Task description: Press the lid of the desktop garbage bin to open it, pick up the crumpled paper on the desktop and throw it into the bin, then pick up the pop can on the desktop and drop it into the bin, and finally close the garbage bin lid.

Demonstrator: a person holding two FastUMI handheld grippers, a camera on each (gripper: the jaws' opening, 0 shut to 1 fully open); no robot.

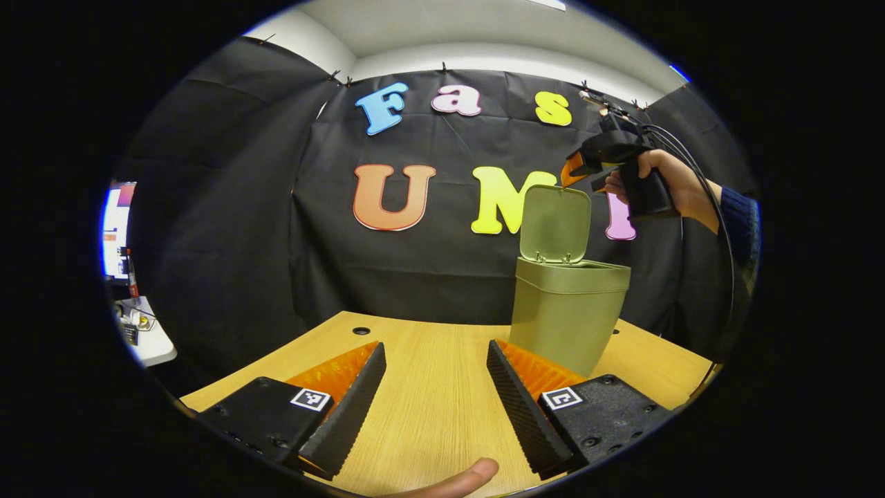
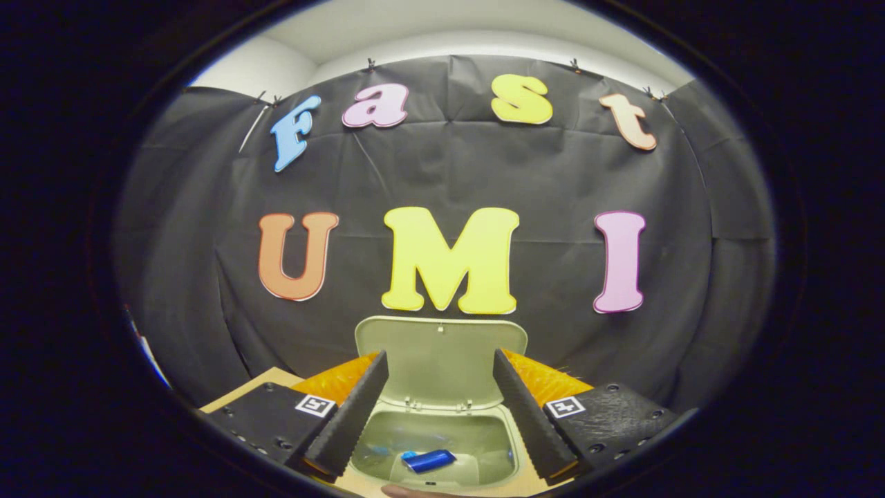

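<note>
Bin [image 1: 568, 318] stood open on the wooden desktop [image 1: 442, 387] in the left gripper view, its lid [image 1: 555, 225] tipped upright on the rear hinge, a plain olive-green box tapering toward its base. Just in front of the bin and to its near side, the left gripper [image 1: 435, 384] hovered low over bare wood, its fingers spread apart and holding nothing. Above the bin's lid, the right gripper [image 1: 577, 171] was held aloft in a hand [image 1: 667, 183]; from this angle it could not be told whether those fingers were apart. In the right gripper view, looking down into the bin's mouth [image 2: 432, 443] from directly above, the right gripper [image 2: 440, 404] had its fingers spread wide and empty, framing the raised lid [image 2: 440, 363]. Inside the bin lay the blue pop can [image 2: 429, 460] on its side; something pale and glossy lay around it, too unclear to name as the crumpled paper. Judged from this, the opening and the can drop appeared done, the paper most likely too, and closing the lid remained.
</note>
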